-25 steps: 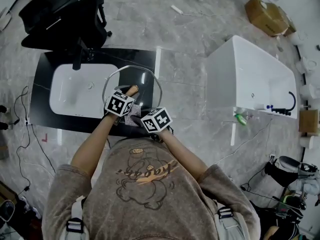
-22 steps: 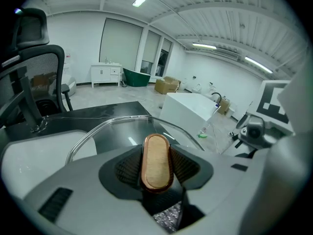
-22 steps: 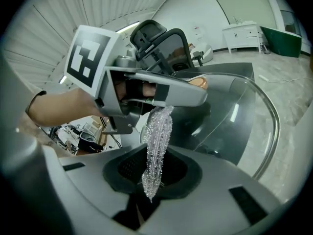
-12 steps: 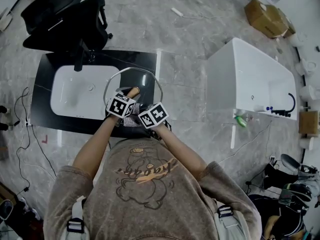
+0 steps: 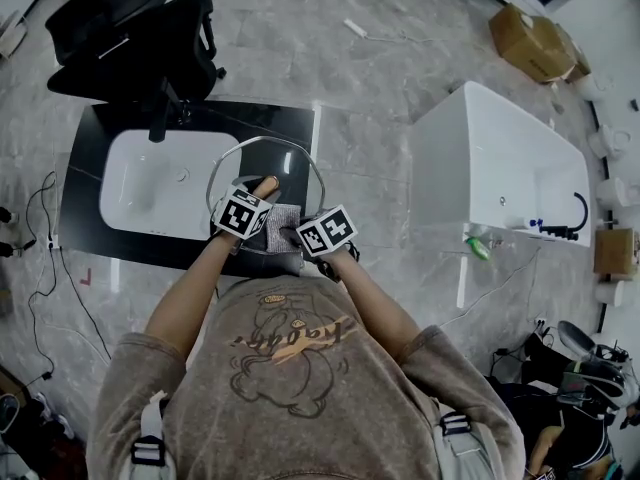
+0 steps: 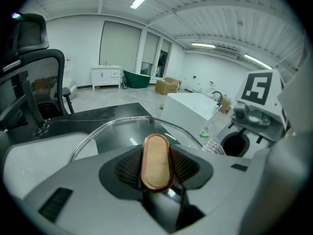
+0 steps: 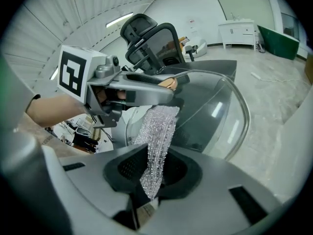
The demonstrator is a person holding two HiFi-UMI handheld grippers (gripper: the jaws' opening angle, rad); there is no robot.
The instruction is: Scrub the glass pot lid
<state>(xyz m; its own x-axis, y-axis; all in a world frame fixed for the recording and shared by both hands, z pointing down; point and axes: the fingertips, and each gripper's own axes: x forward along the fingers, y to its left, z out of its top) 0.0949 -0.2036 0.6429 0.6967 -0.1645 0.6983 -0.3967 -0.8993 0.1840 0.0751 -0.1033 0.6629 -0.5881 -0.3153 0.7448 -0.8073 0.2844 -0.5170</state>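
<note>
Person's torso in a grey-brown printed T-shirt [image 5: 290,368] at the near edge; both bare forearms reach forward and converge, each gripper angled down and away from the body. Right gripper [image 5: 300,233], marker cube uppermost, has its jaws closed on a silvery mesh scrubbing cloth [image 7: 157,146]; the cloth stands up from between the jaws and lies against the near part of the lid, just beside the knob. Left gripper [image 6: 156,166], just beside the right one, has its jaws clamped on the tan oval copper-rimmed knob [image 6: 156,158] of the round glass pot lid with metal rim [image 5: 290,166]; the jaws stand fairly wide on the knob's two sides. The lid is borne by this grip over the black stone countertop [image 5: 260,118], its circle overlapping the right end of the white rectangular sink basin [image 5: 140,183]; whether its far rim rests on the counter cannot be told. Beyond the basin, a black tap [image 5: 157,118]; farther, a black office chair [image 5: 130,28] on the grey marble floor. Well apart to the right, a white freestanding bathtub [image 5: 500,158].
</note>
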